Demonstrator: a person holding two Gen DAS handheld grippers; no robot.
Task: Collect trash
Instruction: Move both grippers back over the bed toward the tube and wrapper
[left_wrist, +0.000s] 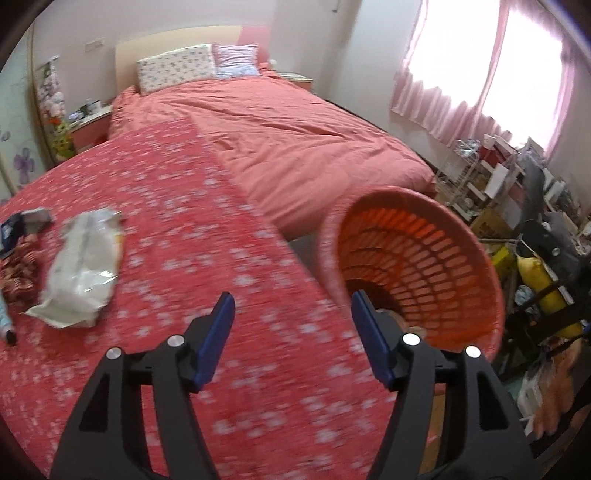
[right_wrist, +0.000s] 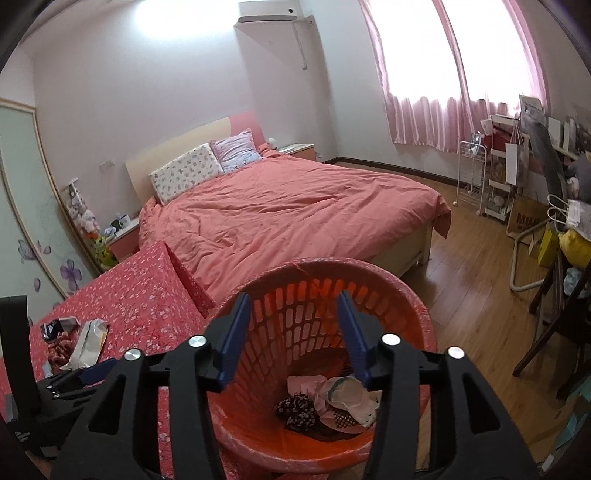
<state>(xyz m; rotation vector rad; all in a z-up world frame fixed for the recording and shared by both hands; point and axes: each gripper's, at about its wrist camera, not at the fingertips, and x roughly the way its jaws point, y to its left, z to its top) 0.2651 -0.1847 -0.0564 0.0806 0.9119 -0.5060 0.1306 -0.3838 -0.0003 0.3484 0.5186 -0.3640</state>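
my left gripper stood partly open over the flowered red cloth, nothing between its blue pads. my right gripper hung partly open and empty above the orange basket, where crumpled trash lay at the bottom. a white wrapper and smaller scraps lay on the cloth, well apart from my left fingers.

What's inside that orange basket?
The orange basket holds crumpled wrappers and a dark spotted scrap at the bottom. Anything beneath that pile is covered, so I cannot tell.
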